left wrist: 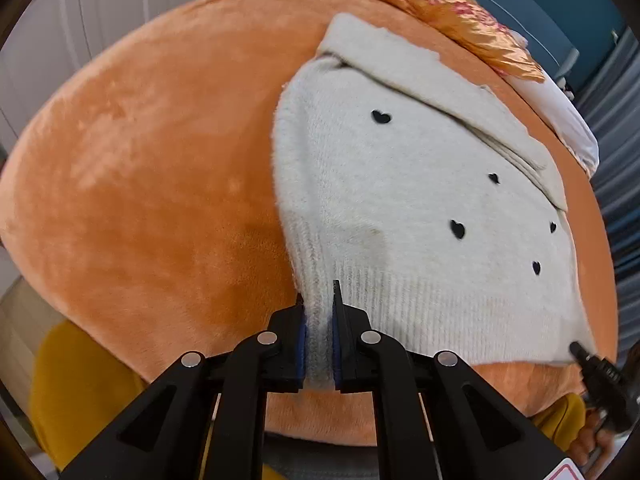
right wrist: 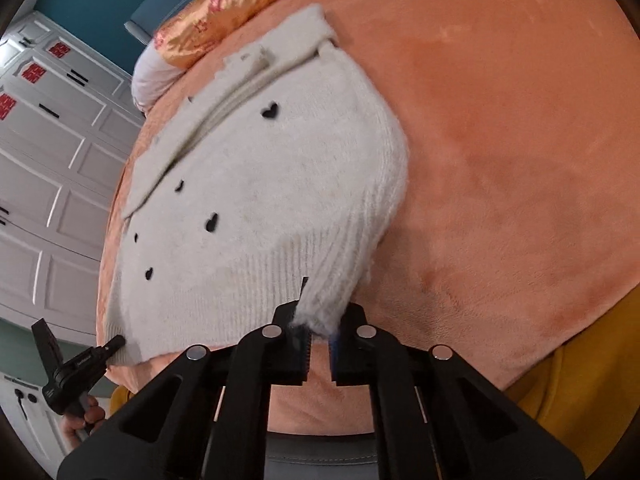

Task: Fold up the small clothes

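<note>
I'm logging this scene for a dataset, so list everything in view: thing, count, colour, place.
sweater: one, cream with small black hearts, lying on the blanket, its ribbed hem nearest the cameras
blanket: one, orange plush, covering the surface
satin cloth: one, orange-gold with pink pattern, far edge beyond the sweater
white cloth: one, white, beside the satin cloth
yellow fabric: one, mustard, under the blanket's near edge
cabinet doors: several, white, left background of the right wrist view
left gripper: black, fingers shut on one hem corner
right gripper: black, fingers shut on the other hem corner
</note>
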